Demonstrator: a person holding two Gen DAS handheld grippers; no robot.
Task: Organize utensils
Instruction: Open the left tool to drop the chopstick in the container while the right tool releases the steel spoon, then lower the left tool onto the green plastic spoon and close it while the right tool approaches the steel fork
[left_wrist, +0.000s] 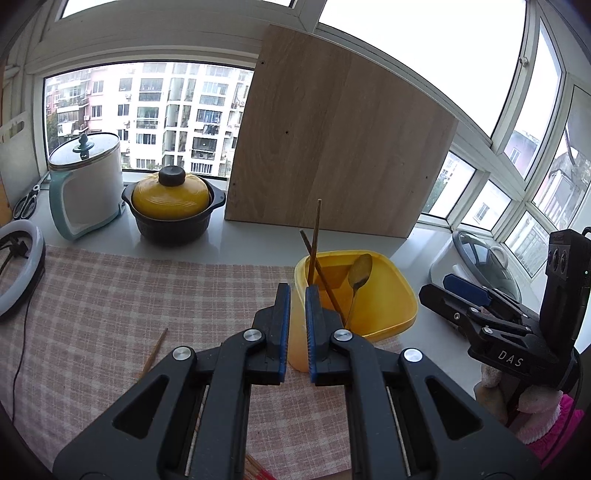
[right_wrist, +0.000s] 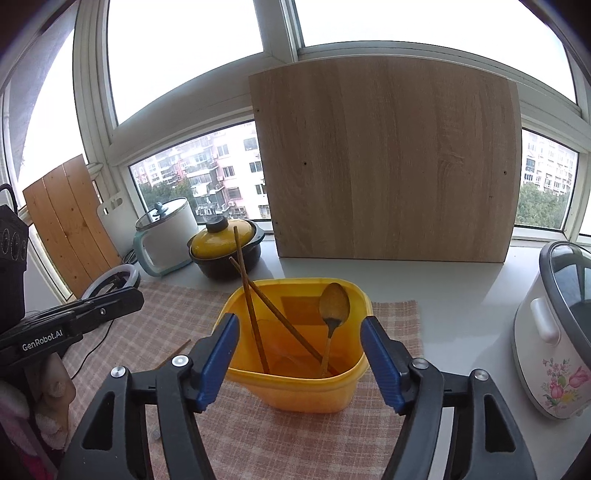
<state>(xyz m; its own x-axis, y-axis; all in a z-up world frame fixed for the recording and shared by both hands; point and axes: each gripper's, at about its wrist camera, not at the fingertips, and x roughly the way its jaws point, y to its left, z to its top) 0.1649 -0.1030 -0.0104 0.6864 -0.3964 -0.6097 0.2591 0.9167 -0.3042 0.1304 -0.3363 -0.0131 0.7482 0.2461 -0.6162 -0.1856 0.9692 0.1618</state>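
A yellow plastic container (right_wrist: 295, 384) stands on the pink checked cloth (right_wrist: 295, 443). It holds two wooden chopsticks (right_wrist: 251, 310) and a metal spoon (right_wrist: 334, 306); it also shows in the left wrist view (left_wrist: 384, 295). My right gripper (right_wrist: 299, 325) is open, its jaws on either side of the container's rim, holding nothing. My left gripper (left_wrist: 297, 295) is nearly closed with a narrow gap and empty, just left of the container. One more chopstick (left_wrist: 155, 350) lies on the cloth to the left. Red sticks (left_wrist: 255, 469) peek out under the left gripper.
A wooden board (right_wrist: 388, 166) leans on the window behind. A black pot with a yellow lid (left_wrist: 171, 206) and a white kettle (left_wrist: 86, 184) stand back left. A white rice cooker (right_wrist: 554, 332) is at the right. A ring light (left_wrist: 18, 269) lies far left.
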